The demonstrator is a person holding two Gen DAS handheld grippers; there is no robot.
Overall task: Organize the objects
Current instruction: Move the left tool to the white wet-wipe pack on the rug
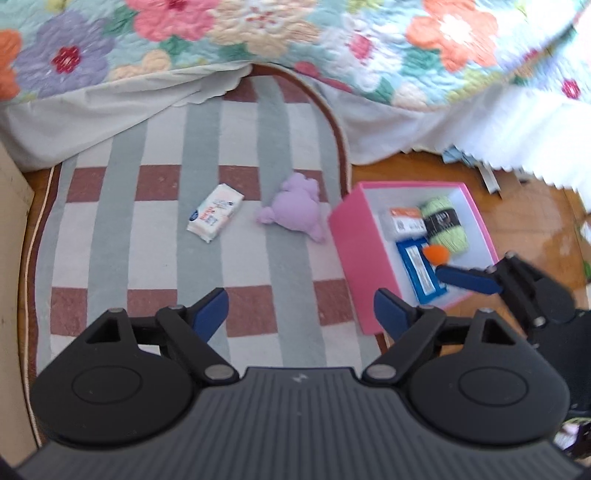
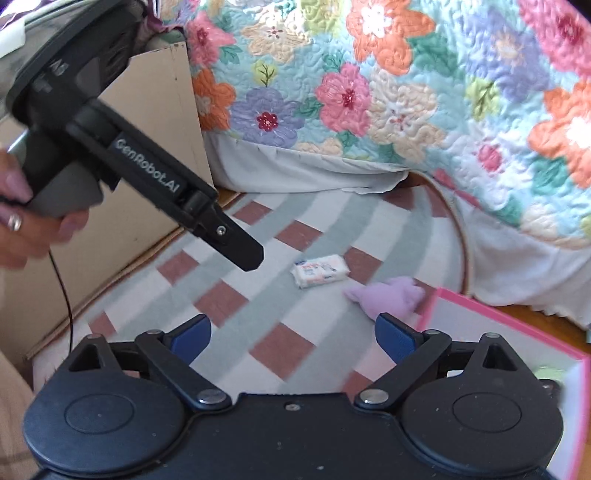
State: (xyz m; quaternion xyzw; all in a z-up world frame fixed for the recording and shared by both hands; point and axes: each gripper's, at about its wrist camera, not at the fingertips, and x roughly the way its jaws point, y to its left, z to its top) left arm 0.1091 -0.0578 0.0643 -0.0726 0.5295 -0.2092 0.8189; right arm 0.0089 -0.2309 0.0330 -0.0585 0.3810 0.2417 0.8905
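A pink box (image 1: 354,251) stands at the rug's right edge, also in the right wrist view (image 2: 509,317). In it lie green yarn (image 1: 443,221), a white-orange packet (image 1: 402,221), a blue packet (image 1: 421,273) and an orange ball (image 1: 436,254). A white tissue pack (image 1: 215,212) (image 2: 320,271) and a purple plush toy (image 1: 297,208) (image 2: 388,295) lie on the checked rug (image 1: 147,240). My left gripper (image 1: 301,314) is open and empty above the rug. My right gripper (image 2: 293,338) is open and empty; its fingers (image 1: 465,278) reach over the box.
A bed with a floral quilt (image 1: 258,33) (image 2: 369,81) borders the rug at the back. A cardboard panel (image 2: 155,147) stands at the left. Wooden floor (image 1: 535,221) with paper scraps lies right of the box. The left gripper's body (image 2: 147,177) crosses the right wrist view.
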